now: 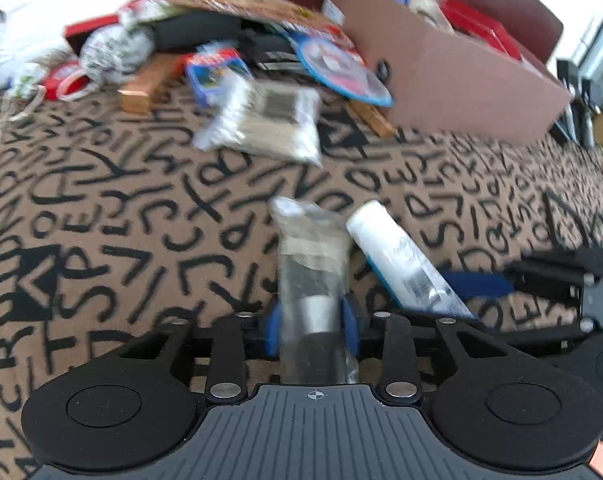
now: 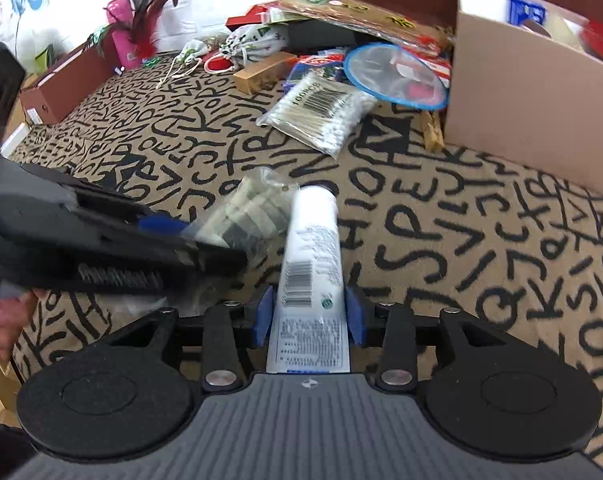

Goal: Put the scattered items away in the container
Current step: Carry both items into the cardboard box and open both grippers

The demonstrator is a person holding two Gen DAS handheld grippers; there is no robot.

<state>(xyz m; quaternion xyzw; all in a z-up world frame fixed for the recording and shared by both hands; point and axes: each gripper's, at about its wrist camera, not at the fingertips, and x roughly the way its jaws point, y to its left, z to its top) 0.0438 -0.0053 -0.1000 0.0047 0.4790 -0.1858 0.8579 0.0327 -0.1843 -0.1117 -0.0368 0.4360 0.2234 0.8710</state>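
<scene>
My left gripper (image 1: 312, 326) is shut on a clear plastic packet (image 1: 311, 268) with grey and pale strips inside, held over the lettered cloth. My right gripper (image 2: 310, 314) is shut on a white tube (image 2: 311, 256) with a barcode. The two held items lie side by side; the tube also shows in the left wrist view (image 1: 397, 258) and the packet in the right wrist view (image 2: 245, 216). The cardboard box (image 1: 453, 76) stands at the back right, with several items inside; it also shows in the right wrist view (image 2: 529, 100).
A bag of cotton swabs (image 2: 321, 110) lies ahead, with a blue-rimmed round pouch (image 2: 397, 76), a tan box (image 2: 263, 72), drawstring bags (image 2: 257, 42) and a flat brown packet (image 2: 365, 12) behind. A brown tray (image 2: 65, 80) stands at the left edge.
</scene>
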